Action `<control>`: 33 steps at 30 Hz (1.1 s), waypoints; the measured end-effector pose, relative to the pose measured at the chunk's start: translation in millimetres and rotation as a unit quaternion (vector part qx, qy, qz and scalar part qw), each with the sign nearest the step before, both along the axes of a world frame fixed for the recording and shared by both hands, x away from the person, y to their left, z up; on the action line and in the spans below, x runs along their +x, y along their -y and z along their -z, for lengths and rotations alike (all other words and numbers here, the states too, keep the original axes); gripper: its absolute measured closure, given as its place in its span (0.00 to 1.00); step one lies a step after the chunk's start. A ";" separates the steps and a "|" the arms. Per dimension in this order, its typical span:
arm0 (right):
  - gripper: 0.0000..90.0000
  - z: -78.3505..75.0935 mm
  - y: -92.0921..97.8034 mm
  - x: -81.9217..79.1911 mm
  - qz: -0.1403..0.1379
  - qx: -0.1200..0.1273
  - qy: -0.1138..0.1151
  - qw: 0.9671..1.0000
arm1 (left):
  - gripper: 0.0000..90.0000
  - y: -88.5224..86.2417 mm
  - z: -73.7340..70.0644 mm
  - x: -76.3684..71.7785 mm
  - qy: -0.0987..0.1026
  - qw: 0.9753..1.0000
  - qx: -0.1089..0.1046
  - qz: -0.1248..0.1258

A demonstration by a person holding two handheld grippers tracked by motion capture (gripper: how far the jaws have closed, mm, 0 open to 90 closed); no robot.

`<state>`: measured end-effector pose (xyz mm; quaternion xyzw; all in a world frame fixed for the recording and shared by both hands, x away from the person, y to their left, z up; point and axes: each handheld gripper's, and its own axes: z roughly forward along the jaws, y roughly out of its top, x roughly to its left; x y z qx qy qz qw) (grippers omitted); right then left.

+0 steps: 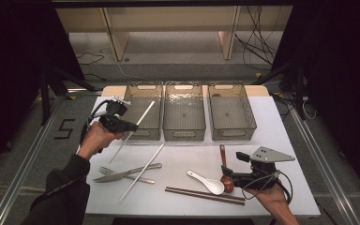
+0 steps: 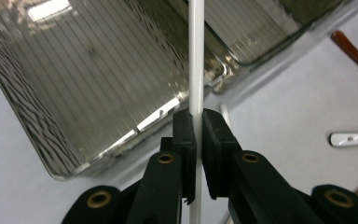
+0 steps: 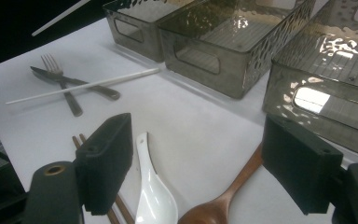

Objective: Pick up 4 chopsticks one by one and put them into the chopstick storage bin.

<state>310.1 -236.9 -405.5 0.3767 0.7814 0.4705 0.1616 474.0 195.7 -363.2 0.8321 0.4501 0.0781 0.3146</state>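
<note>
The white chopstick is being pinched between the jaws of my left gripper, lifted off the white table and slanting over the near edge of the left bin, its far tip reaching above the bin floor. In the left gripper view I am seeing the stick running straight up through the clamped pads, so the grip is looking centred and secure. I am judging this step as the drop into that left bin: I am wanting to carry the stick farther over the bin, level it along the bin's long axis, and lower it before loosening the jaws, so neither end is catching the rim and tipping out. Its mate, a second white chopstick, is lying on the table near the bin, crossing the fork and knife. My right gripper is hovering with jaws spread wide at the near right, just above the wooden spoon and beside the white ceramic spoon; the brown chopsticks are lying near them. I am keeping the right one clear while the left finishes.
</note>
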 end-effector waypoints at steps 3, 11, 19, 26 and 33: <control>0.29 -0.1 -0.5 -0.5 -0.002 0.001 0.001 1.000 | 0.93 -5.3 -3.1 17.6 0.007 1.000 -0.005 -0.022; 0.29 0.4 -0.2 0.7 -0.003 0.002 0.000 1.000 | 0.93 -7.6 -17.8 48.2 0.037 0.998 -0.014 -0.042; 0.29 0.5 0.0 0.7 -0.003 0.001 -0.001 1.000 | 0.93 -0.7 -19.6 74.6 0.054 0.997 -0.004 -0.050; 0.29 1.2 -0.2 1.4 -0.005 0.001 -0.003 1.000 | 0.93 2.8 -24.6 90.8 0.073 0.996 0.004 -0.053; 0.29 1.2 0.3 1.5 -0.005 0.002 -0.003 1.000 | 0.93 -2.5 -20.2 105.1 0.080 0.995 -0.015 -0.065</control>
